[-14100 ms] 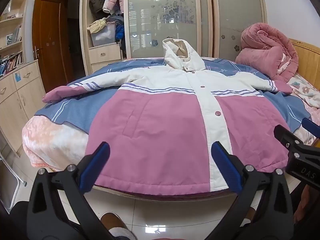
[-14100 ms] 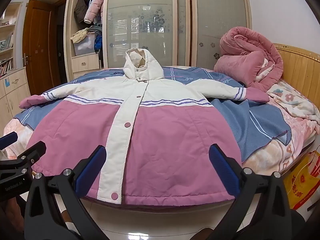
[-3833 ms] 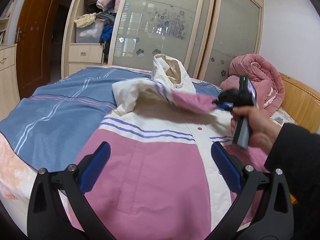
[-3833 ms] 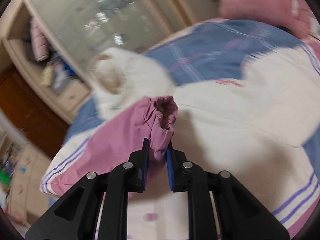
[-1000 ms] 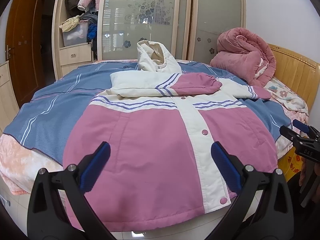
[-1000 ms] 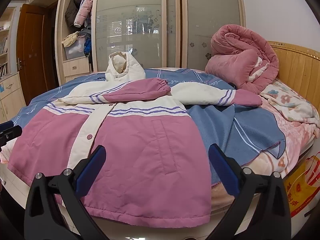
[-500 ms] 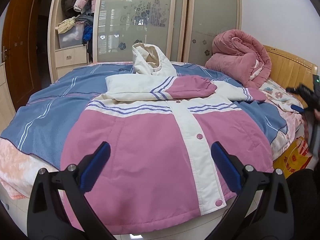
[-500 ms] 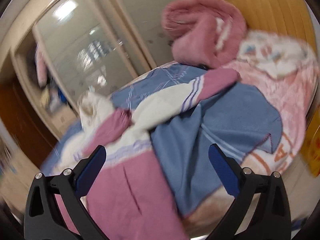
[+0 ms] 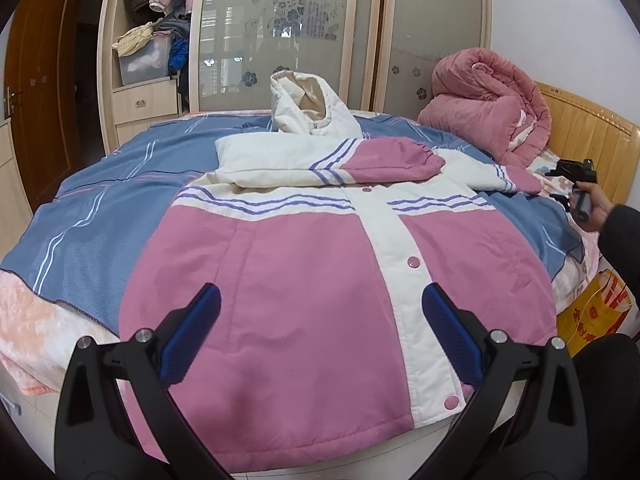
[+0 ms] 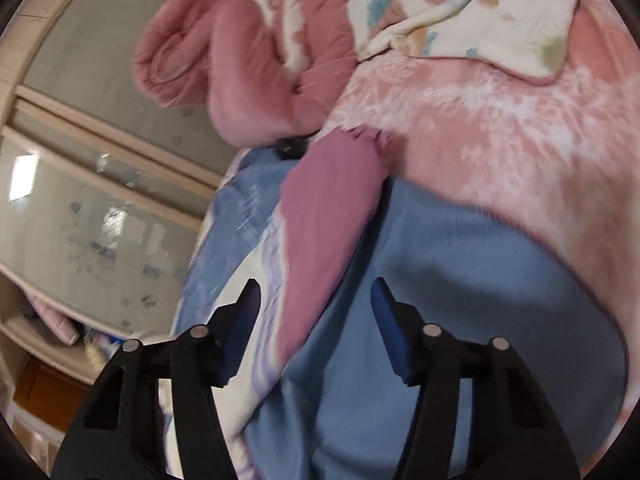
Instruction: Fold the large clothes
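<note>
The jacket (image 9: 320,264) lies face up across the bed (image 9: 92,184), puffy and quilted, pink below, white above with thin purple stripes, a white snap placket running down the middle; its hood (image 9: 308,110) stands up cream-lined at the far end; one sleeve (image 9: 332,158) is folded across the chest, pink cuff gathered at the tip; the other sleeve (image 10: 324,216) stretches out flat over the blue blanket (image 10: 460,308), its elastic cuff (image 10: 360,136) puckered; the left gripper (image 9: 320,336) hovers over the hem, blue pads spread wide, nothing in them; the right gripper (image 10: 314,312) comes in tilted above the outstretched sleeve, jaws just been closing and now about half apart, the pink fabric lying between them but the pads not pressing it, the view smeared by motion; a hand (image 9: 592,208) in a dark sleeve carries that gripper at the bed's far right; around it, a rolled pink quilt (image 9: 488,104) piled soft against the slatted wooden headboard (image 9: 588,128), a fuzzy floral throw (image 10: 480,12) beside it, a peach fleece sheet (image 10: 500,128) under the blue knit; frosted wardrobe doors (image 9: 280,40) with flower patterns behind; a yellow bag (image 9: 596,312) by the bedside.
</note>
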